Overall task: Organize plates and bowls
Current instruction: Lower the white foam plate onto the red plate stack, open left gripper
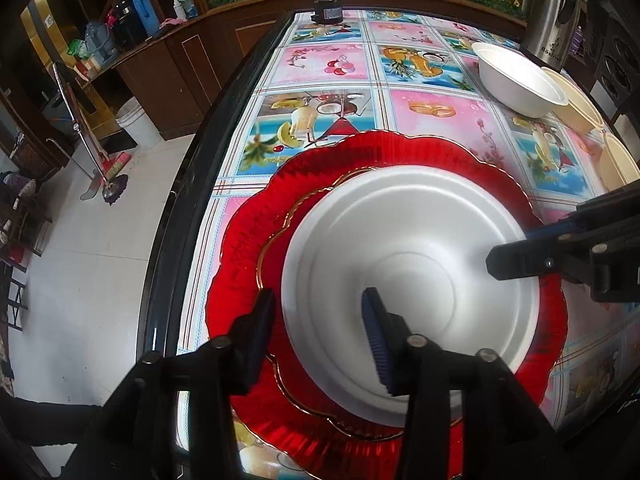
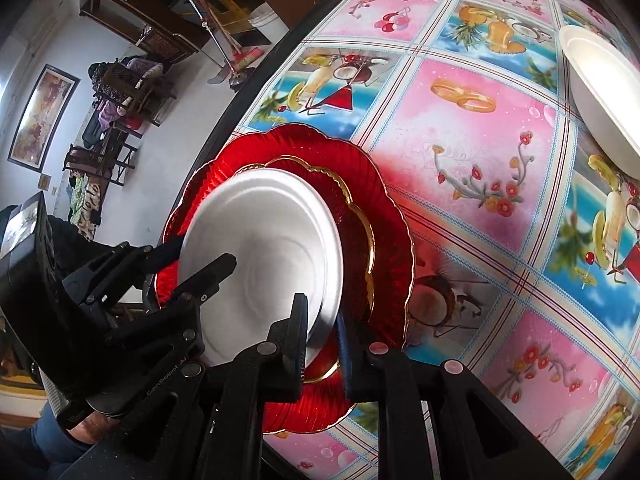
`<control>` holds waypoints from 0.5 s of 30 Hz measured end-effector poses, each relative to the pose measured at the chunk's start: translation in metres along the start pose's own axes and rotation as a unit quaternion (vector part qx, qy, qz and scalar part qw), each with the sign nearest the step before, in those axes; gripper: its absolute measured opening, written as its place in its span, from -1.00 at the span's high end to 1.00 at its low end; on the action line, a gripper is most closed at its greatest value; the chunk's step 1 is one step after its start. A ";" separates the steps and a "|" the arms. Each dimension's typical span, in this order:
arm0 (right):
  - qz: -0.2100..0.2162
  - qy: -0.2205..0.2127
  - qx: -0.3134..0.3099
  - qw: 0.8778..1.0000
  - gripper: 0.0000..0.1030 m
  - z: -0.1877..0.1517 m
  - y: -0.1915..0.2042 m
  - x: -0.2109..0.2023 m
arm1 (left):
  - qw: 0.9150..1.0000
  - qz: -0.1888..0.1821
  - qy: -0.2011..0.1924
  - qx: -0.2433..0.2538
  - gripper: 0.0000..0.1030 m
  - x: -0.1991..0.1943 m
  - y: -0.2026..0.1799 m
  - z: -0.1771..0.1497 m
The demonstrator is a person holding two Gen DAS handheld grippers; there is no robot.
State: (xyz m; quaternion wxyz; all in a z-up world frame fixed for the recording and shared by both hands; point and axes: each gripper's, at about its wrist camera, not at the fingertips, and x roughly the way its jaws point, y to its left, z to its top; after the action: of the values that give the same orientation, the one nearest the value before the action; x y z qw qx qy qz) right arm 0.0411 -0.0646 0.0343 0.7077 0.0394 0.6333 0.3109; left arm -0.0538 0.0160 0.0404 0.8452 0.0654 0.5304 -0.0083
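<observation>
A white foam plate (image 1: 408, 248) (image 2: 272, 240) lies on a small gold-rimmed red plate (image 1: 304, 390) (image 2: 356, 232), which rests on a larger red scalloped plate (image 1: 240, 248) (image 2: 392, 232) near the table's left edge. My left gripper (image 1: 319, 295) (image 2: 202, 250) straddles the white plate's near-left rim with its jaws apart, and the pads do not press on it. My right gripper (image 2: 320, 312) (image 1: 512, 248) is shut on the white plate's rim at the opposite side, one finger above and one below.
A white foam bowl (image 1: 520, 80) (image 2: 600, 80) and two cream bowls (image 1: 576, 104) stand at the back right, beside a steel thermos (image 1: 554, 8). A small black device (image 1: 328, 10) sits at the table's far end. The table's dark edge (image 1: 168, 240) drops to the tiled floor on the left.
</observation>
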 end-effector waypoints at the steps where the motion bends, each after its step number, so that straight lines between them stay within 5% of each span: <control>1: -0.001 0.001 0.001 1.000 0.68 0.001 -0.002 0.001 | 1.000 -0.001 0.000 -0.001 0.09 0.000 0.000 0.000; 5: 0.002 -0.003 0.003 1.000 0.62 0.001 -0.004 -0.003 | 1.000 -0.002 -0.002 -0.005 -0.17 -0.002 0.002 0.001; 15: 0.014 -0.034 0.007 0.999 0.49 -0.008 -0.010 -0.032 | 1.000 0.007 -0.021 -0.016 -0.21 -0.022 0.001 0.005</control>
State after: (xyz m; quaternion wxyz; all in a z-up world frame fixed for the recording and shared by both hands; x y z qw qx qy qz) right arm 0.0373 -0.0908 0.0566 0.7240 0.0640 0.6102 0.3152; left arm -0.0588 0.0151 0.0627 0.8571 0.0557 0.5122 0.0043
